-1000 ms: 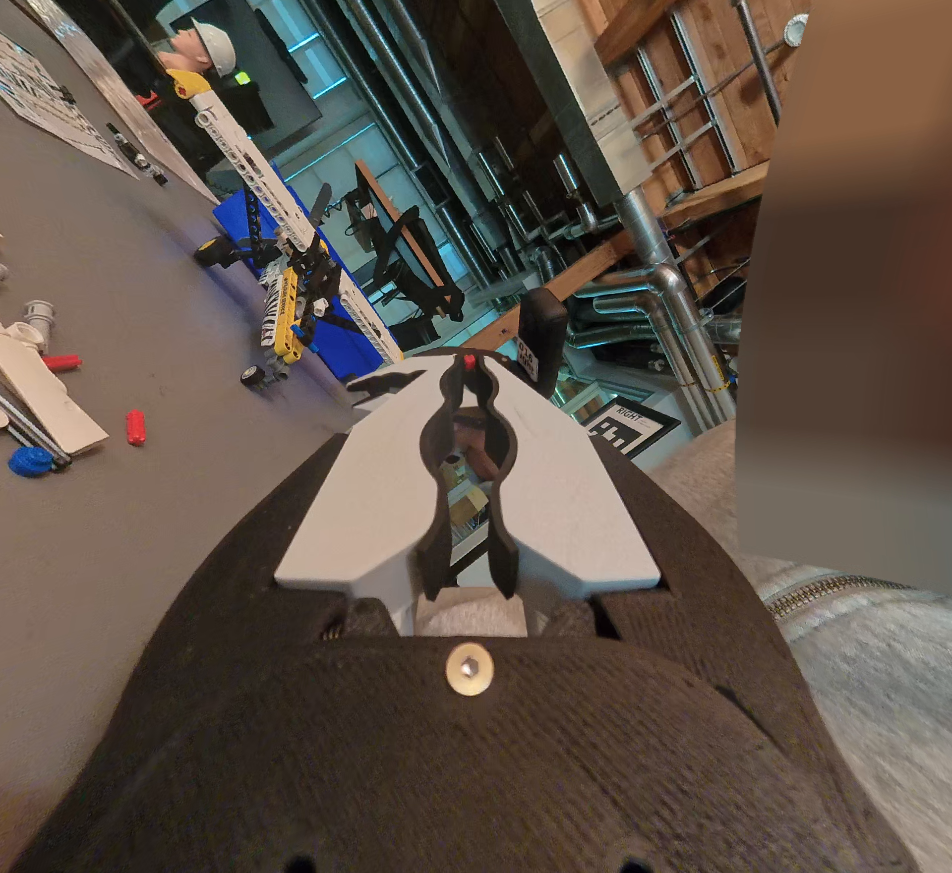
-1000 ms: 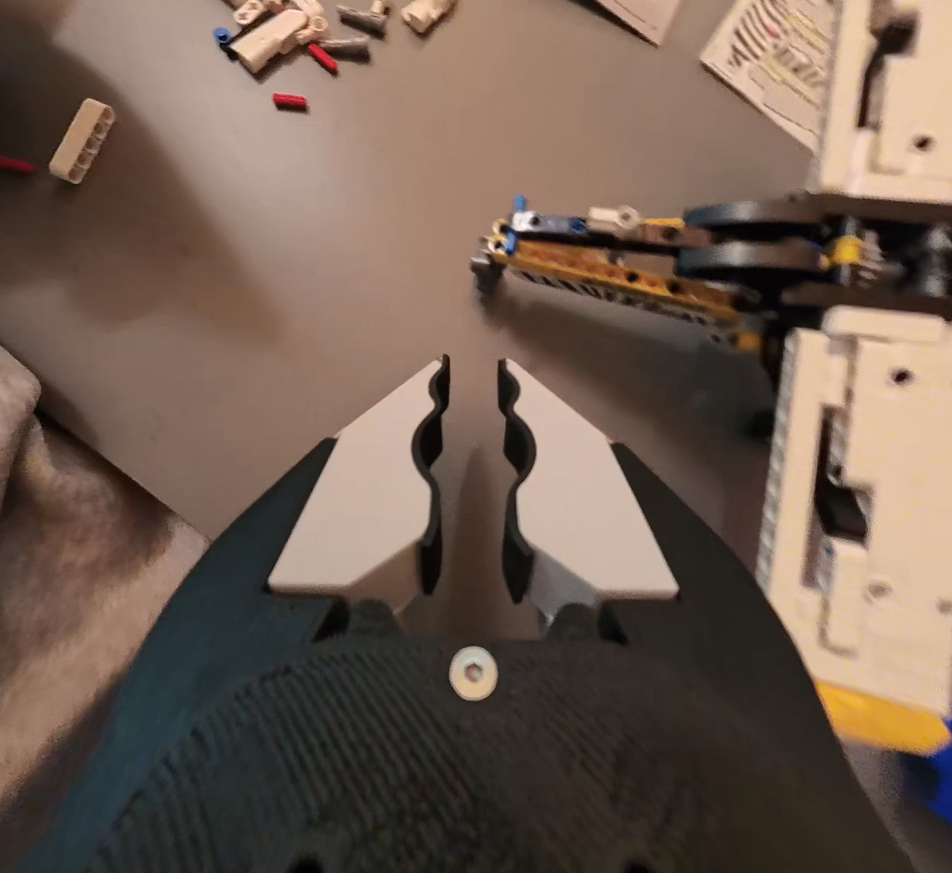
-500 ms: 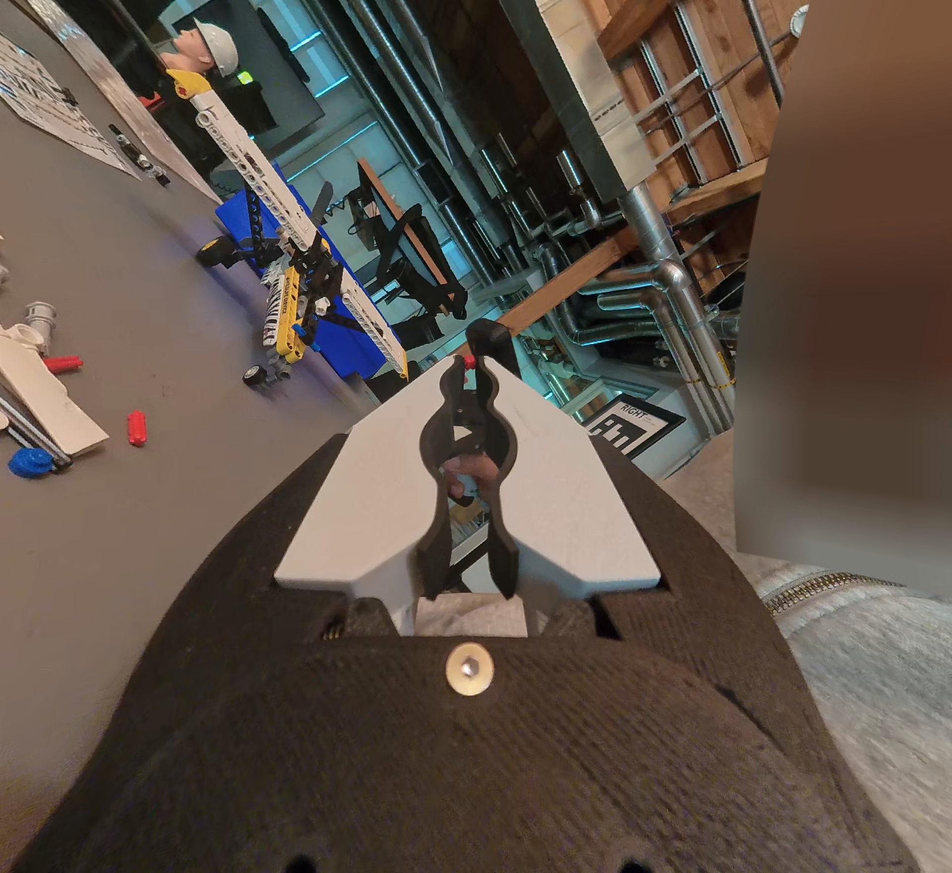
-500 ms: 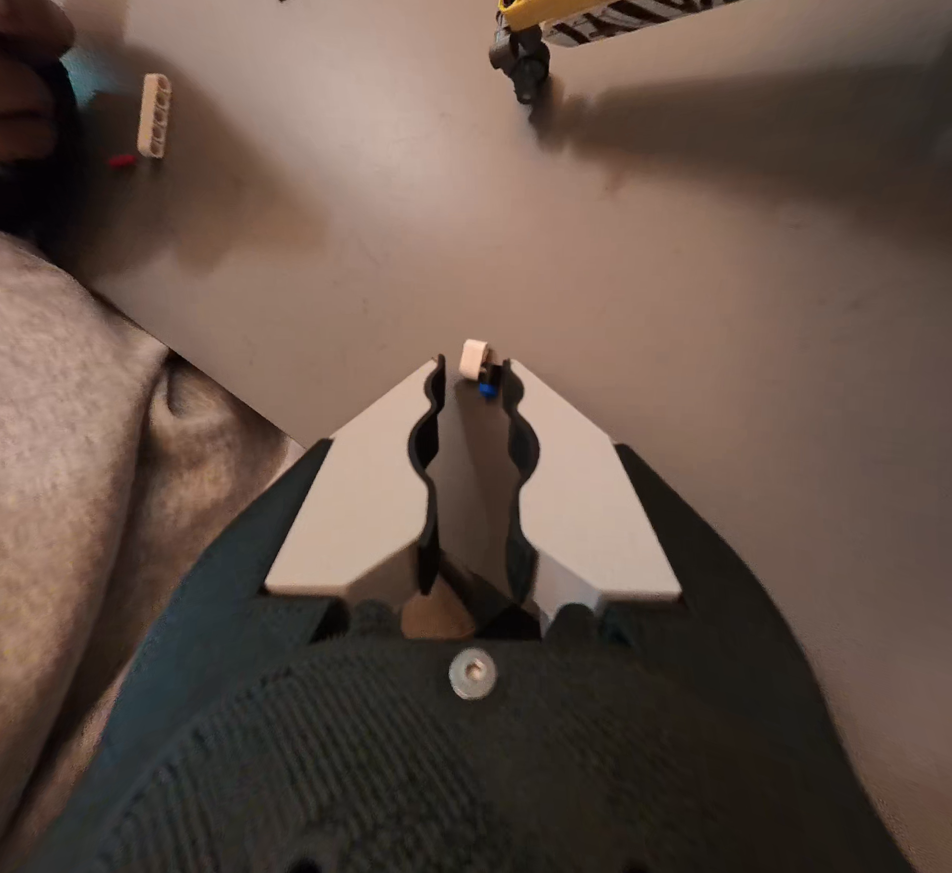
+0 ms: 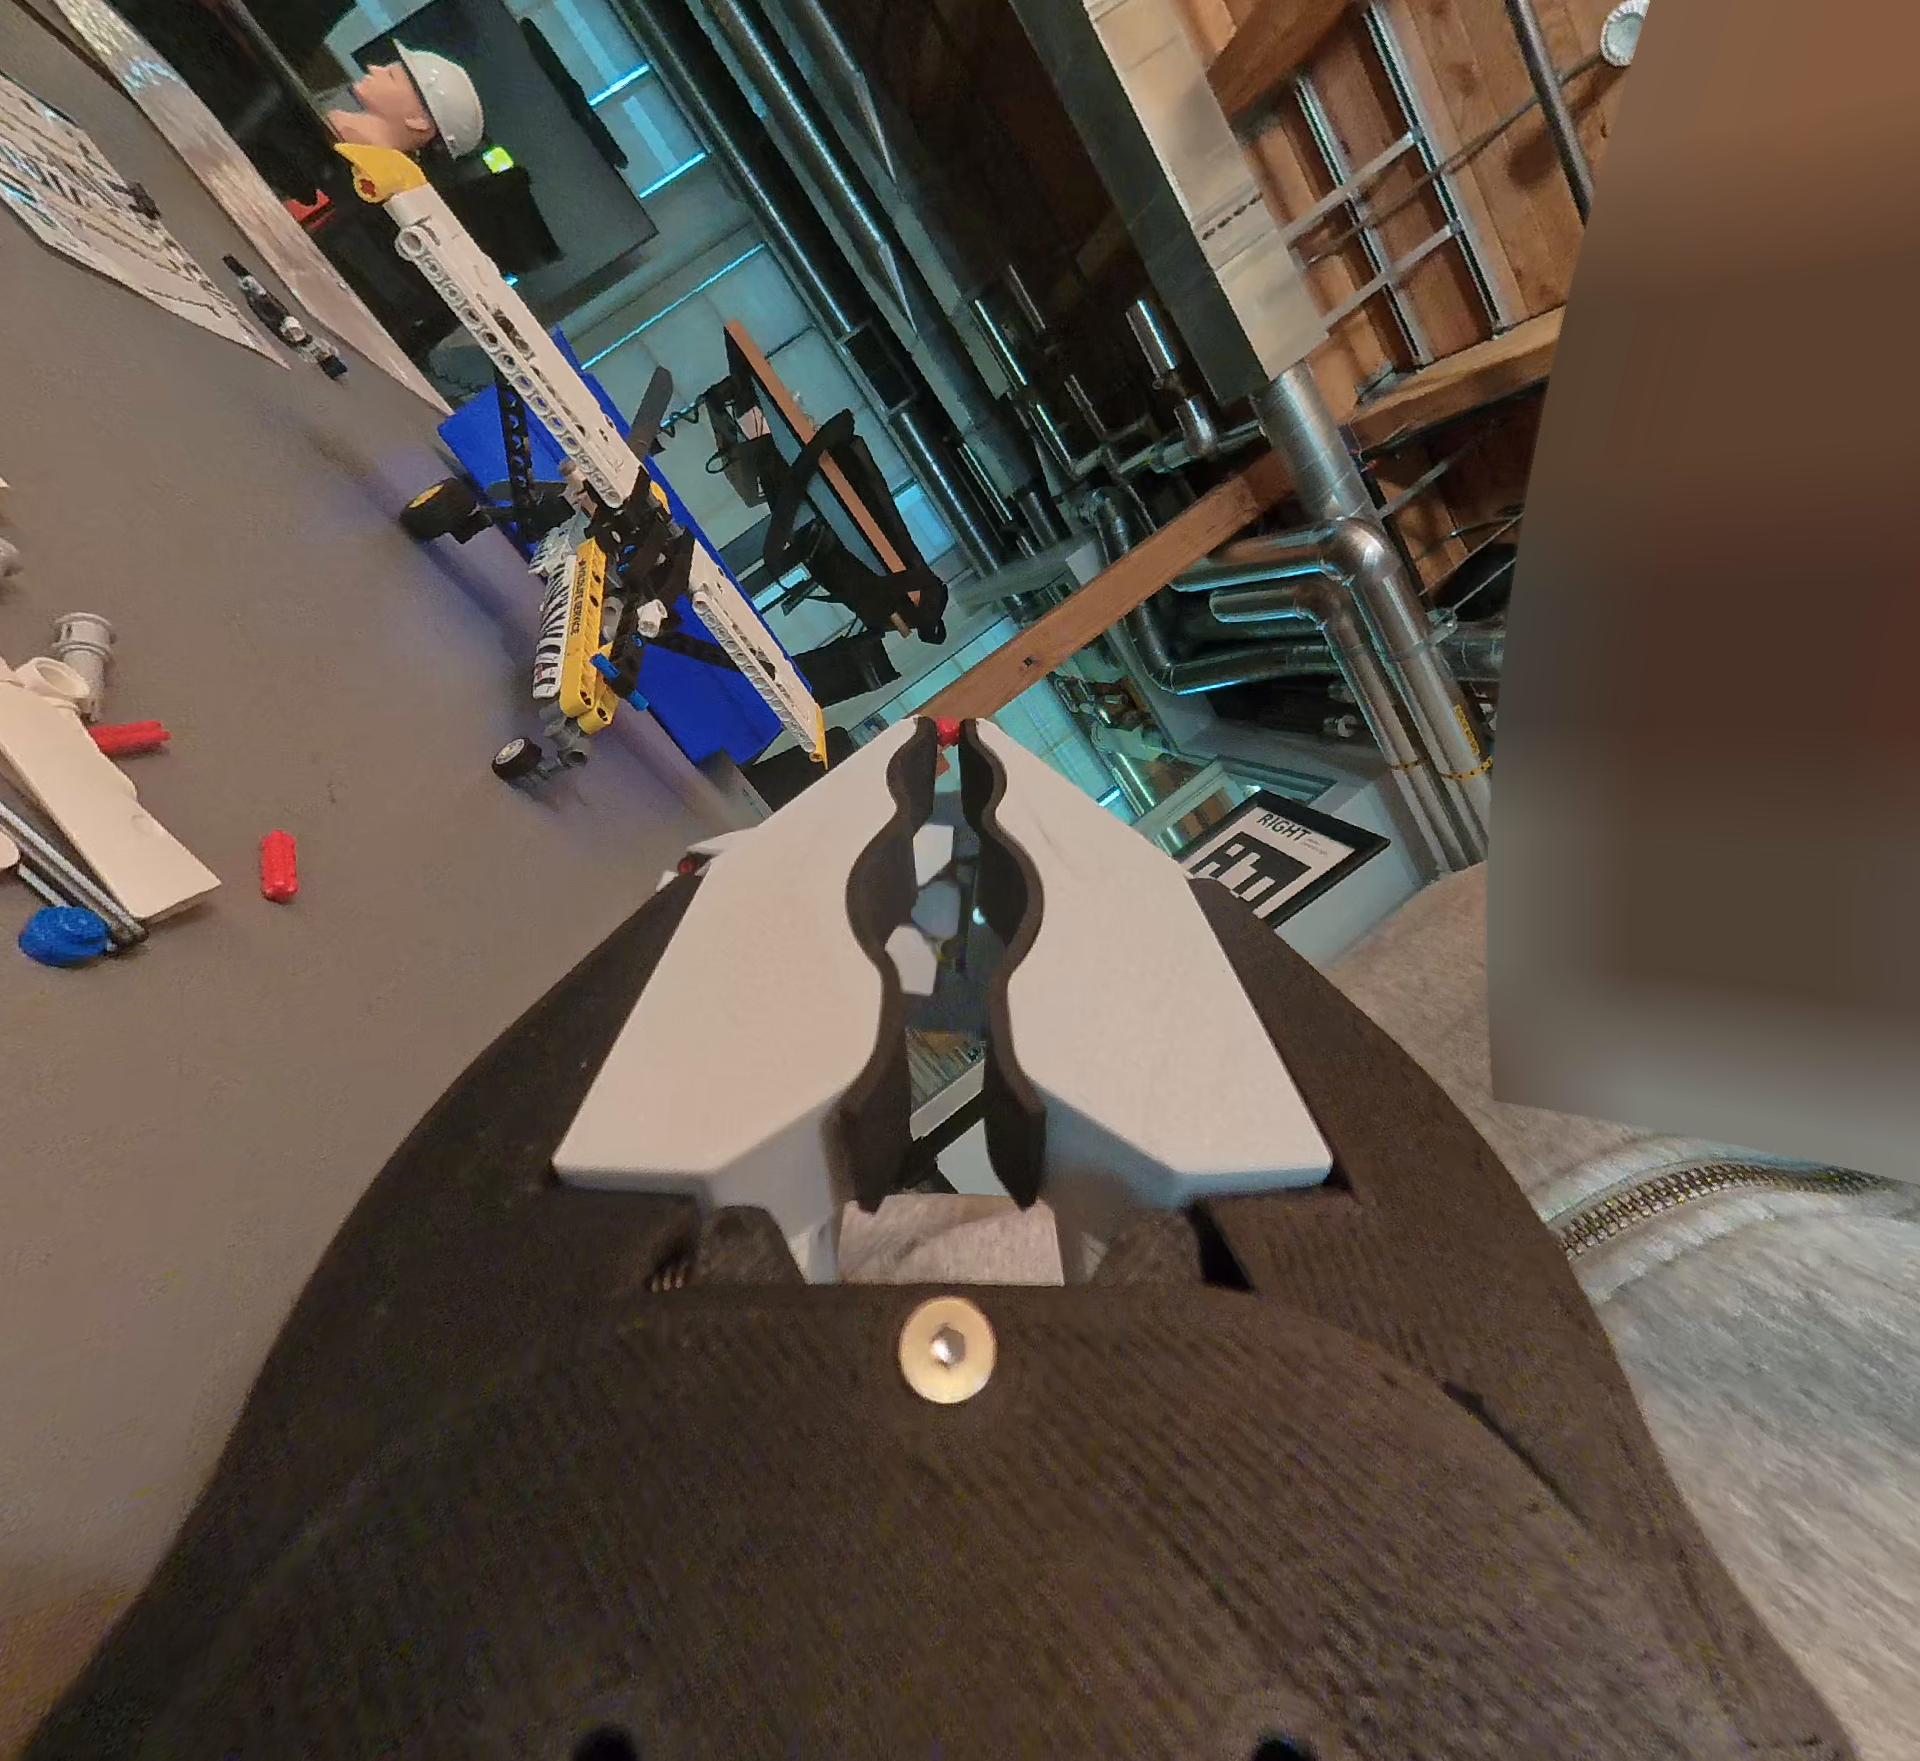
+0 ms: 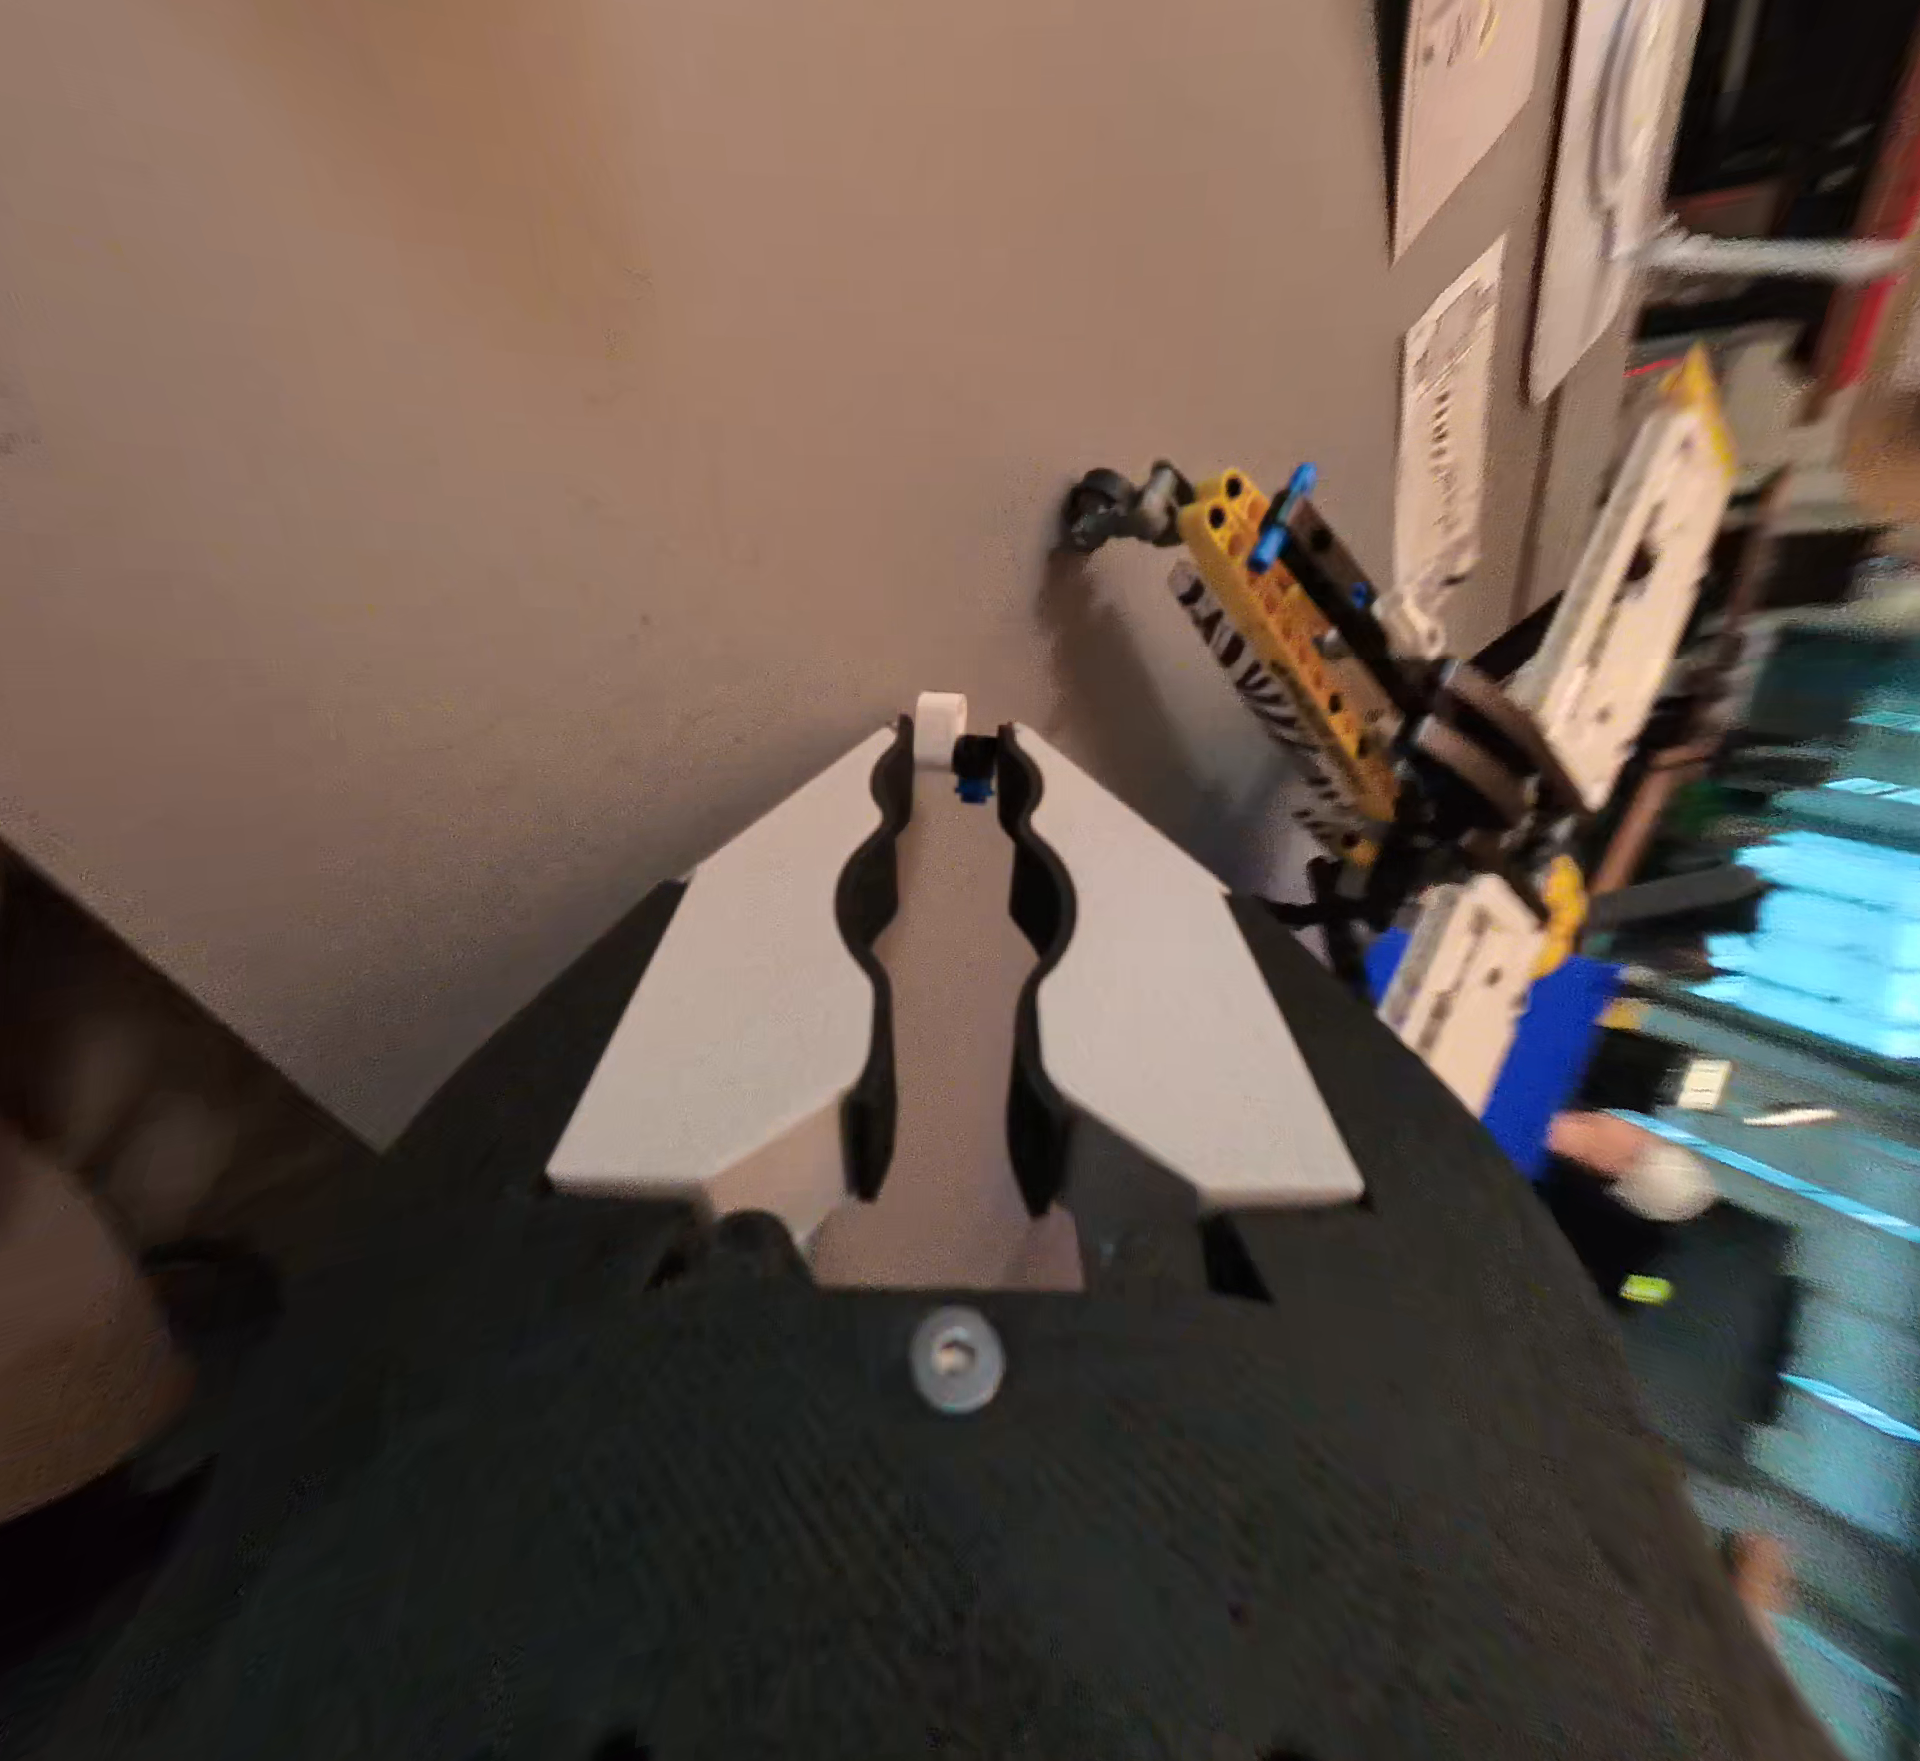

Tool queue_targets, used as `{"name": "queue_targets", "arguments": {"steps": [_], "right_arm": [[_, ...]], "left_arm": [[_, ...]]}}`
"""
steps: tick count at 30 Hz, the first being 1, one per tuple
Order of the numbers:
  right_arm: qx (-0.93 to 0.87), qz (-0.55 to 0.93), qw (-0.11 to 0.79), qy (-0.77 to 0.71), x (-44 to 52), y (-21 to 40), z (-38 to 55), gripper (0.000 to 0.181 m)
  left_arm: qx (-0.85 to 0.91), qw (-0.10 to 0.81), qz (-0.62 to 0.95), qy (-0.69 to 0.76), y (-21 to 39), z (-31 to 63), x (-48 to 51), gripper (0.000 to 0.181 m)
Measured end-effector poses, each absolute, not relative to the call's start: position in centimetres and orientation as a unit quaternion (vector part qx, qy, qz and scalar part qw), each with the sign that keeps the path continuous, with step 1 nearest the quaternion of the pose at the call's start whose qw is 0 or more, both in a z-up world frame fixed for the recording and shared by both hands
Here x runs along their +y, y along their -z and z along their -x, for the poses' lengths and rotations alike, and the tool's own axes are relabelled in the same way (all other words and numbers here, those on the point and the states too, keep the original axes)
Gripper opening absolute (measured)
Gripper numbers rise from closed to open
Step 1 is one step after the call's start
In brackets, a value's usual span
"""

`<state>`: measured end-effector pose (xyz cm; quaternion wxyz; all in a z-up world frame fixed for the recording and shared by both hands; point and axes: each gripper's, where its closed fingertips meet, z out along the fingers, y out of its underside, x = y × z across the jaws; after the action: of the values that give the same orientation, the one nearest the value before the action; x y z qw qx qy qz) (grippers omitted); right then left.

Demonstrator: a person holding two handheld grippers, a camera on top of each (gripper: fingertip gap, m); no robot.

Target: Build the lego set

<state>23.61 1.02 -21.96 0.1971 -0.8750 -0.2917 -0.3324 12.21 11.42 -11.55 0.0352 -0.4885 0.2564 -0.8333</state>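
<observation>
My left gripper [image 5: 943, 737] is shut on a small red pin [image 5: 947, 727] pinched at its tips, held above the grey table's [image 5: 208, 1088] near edge. My right gripper [image 6: 948, 747] is shut on a small white connector [image 6: 940, 722] with a black and blue pin [image 6: 974, 768] in its side, held over the table [image 6: 520, 361]. The partly built model of white beams, a yellow beam and a zebra-striped panel stands on the table in the left wrist view [image 5: 582, 610] and at the right of the right wrist view [image 6: 1288, 672]. The right wrist view is blurred by motion.
Loose red pins [image 5: 277, 864], a blue piece [image 5: 60, 934] and white parts [image 5: 73, 776] lie at the left. A blue box [image 5: 717, 672] stands behind the model. Instruction sheets [image 6: 1475, 28] lie at the back. A person's grey zipped sleeve [image 5: 1714, 1348] is at the right. Tip to tip, the grippers are about 20 cm apart.
My right gripper closed on the white connector with its pin, lifted it off the table and swung so the model is now at its right. My left gripper stays shut on the red pin.
</observation>
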Motion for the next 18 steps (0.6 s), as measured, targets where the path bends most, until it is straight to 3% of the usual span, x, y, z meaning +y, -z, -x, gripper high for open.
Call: {"name": "queue_targets", "arguments": {"steps": [12,18], "right_arm": [[-0.304,0.879,0.193,0.311,0.4,22.8,-22.3,0.017],[-0.155,0.935,0.277,0.162,0.6,21.6,-22.6,0.029]], "left_arm": [[0.255,0.035,0.488,0.834,11.5,-12.2,11.5,0.002],[0.255,0.035,0.488,0.834,11.5,-12.2,11.5,0.001]]}}
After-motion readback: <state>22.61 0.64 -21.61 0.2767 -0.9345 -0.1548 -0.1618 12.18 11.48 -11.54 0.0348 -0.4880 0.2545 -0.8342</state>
